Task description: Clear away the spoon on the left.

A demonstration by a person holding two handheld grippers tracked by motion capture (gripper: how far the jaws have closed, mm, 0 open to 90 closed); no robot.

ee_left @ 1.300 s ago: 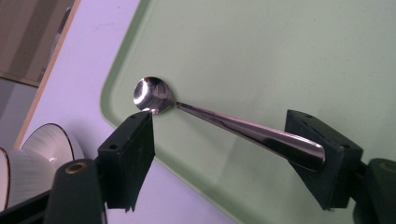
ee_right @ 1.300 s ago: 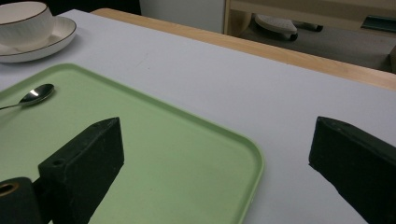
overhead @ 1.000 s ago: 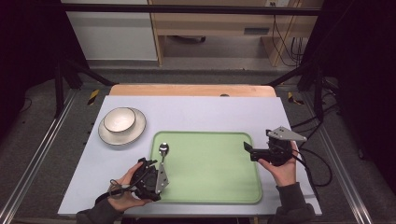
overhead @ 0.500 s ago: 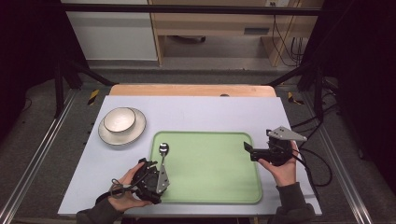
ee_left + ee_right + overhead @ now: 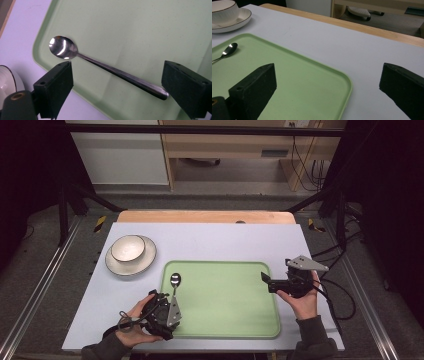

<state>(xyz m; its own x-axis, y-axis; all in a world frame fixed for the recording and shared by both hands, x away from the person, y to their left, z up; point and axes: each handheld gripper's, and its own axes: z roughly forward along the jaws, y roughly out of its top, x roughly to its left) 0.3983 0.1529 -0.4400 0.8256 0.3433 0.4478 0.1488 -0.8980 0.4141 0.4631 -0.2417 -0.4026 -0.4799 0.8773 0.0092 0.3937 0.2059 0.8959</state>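
A pale lilac table (image 5: 225, 242) with a wooden far edge carries the lot. On its left sits a white plate (image 5: 131, 262), and a green tray (image 5: 225, 300) lies flat towards the near edge.

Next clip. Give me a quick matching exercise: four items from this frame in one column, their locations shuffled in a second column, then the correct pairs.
Items
1. shiny metal spoon
2. white ceramic bowl
3. left tongs
4. right tongs

Locations
A. at the right rim of the pale green plastic tray
B. on the round white plate
C. lying in the tray's left part
D. at the tray's near left corner, open either side of the spoon handle

Pairs: 1-C, 2-B, 3-D, 4-A
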